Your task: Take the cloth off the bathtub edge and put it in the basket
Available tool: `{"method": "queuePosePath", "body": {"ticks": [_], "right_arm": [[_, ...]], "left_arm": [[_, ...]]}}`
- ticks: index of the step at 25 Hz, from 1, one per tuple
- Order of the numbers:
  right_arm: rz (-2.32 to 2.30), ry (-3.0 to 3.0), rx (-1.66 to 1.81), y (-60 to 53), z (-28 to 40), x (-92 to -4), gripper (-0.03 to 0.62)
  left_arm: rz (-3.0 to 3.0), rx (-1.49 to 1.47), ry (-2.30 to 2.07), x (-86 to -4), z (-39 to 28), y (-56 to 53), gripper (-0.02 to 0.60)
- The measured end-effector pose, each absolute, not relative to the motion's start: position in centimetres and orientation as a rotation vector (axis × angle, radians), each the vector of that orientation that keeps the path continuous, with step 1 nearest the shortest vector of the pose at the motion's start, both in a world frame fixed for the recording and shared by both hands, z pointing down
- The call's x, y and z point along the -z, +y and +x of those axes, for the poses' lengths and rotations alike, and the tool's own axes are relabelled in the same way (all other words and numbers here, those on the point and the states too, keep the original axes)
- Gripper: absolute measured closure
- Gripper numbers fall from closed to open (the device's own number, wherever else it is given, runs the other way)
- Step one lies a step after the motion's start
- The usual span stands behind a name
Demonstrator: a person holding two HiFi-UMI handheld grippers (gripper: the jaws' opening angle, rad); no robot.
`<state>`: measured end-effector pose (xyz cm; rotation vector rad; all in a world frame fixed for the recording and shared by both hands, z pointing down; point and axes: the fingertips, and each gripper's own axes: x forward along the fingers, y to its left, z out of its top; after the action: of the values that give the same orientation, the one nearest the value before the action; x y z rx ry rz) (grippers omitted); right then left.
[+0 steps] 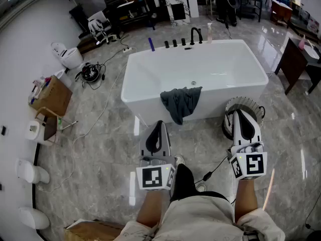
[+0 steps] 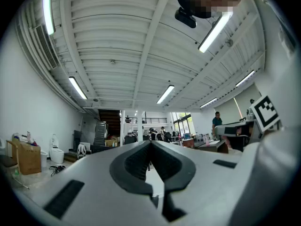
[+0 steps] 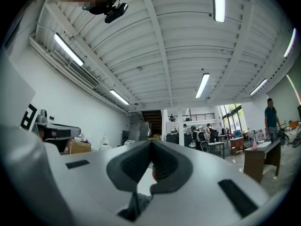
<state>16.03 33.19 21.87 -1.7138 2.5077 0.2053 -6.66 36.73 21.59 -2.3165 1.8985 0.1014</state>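
Plainly, in the head view the cloth (image 1: 181,103) hangs over the near rim of the bathtub (image 1: 150,79), at one o'clock from the left gripper (image 1: 159,124). The basket (image 1: 253,106) stands at the cloth's four o'clock, partly behind the right gripper (image 1: 239,114).

In the left gripper view the jaws are together, with nothing between them.

In the right gripper view the jaws are likewise together and empty. Reaching in unopened would likely just push the cloth off onto the floor.

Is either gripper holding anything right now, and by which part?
Nothing is held. The left gripper and right gripper are both shut on nothing; the cloth hangs untouched over the bathtub edge.
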Motion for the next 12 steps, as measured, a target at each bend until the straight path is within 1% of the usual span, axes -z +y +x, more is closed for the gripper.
{"method": "queuePosePath", "body": {"ticks": [12], "right_arm": [[-1.71,2.534,-0.161,31.0,14.7,-23.0,0.606]], "left_arm": [[-2.307,-0.089,1.93,-22.3,-7.7,35.0,0.586]]}}
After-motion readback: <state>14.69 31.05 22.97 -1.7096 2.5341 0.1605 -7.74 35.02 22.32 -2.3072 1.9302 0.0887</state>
